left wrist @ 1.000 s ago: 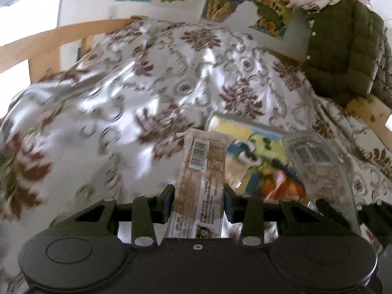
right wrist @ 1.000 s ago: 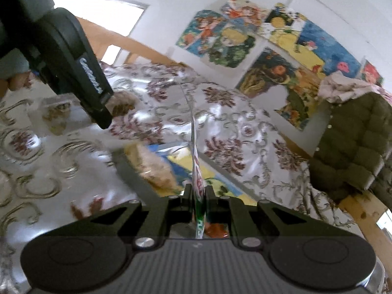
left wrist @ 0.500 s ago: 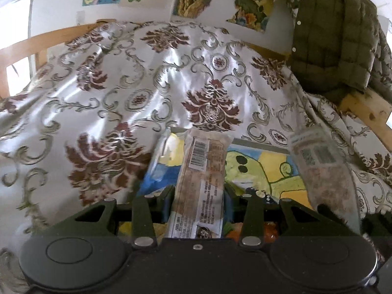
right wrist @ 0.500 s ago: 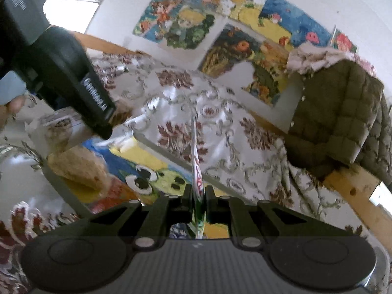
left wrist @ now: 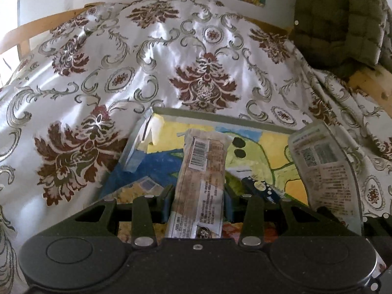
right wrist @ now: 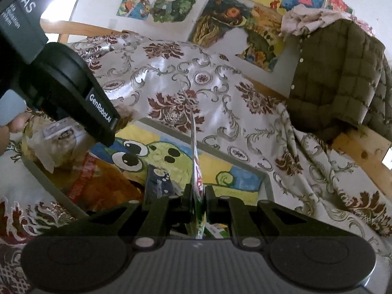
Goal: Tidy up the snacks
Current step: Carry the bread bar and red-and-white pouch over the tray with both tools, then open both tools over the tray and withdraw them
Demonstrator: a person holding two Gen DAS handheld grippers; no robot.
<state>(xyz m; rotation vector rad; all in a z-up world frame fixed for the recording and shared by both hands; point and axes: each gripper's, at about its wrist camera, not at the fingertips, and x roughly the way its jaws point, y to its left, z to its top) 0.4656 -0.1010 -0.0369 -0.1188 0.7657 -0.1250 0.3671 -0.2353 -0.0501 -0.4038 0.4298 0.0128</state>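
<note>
clear-wrapped bar (left wrist: 199, 178) held in left gripper (left wrist: 198, 202) jaws; right gripper (right wrist: 197, 201) jaws pinch flat packet (right wrist: 196, 171).

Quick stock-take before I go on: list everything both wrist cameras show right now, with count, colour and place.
Tray: one, grey rim, cartoon frog picture inside, on the cloth.
Long snack pack: one, brown with barcode, in the left gripper.
Flat snack packet: one, clear with printed label, in the right gripper.
Dark blue packet: one, lying in the tray.
Orange bag: one, in the tray's left part.
Tablecloth: one, white with brown flowers.
Jacket: one, olive, quilted, right.
Posters: several, colourful, on the wall.
Left gripper: black, shut on the long pack.
Right gripper: black, shut on the flat packet.
</note>
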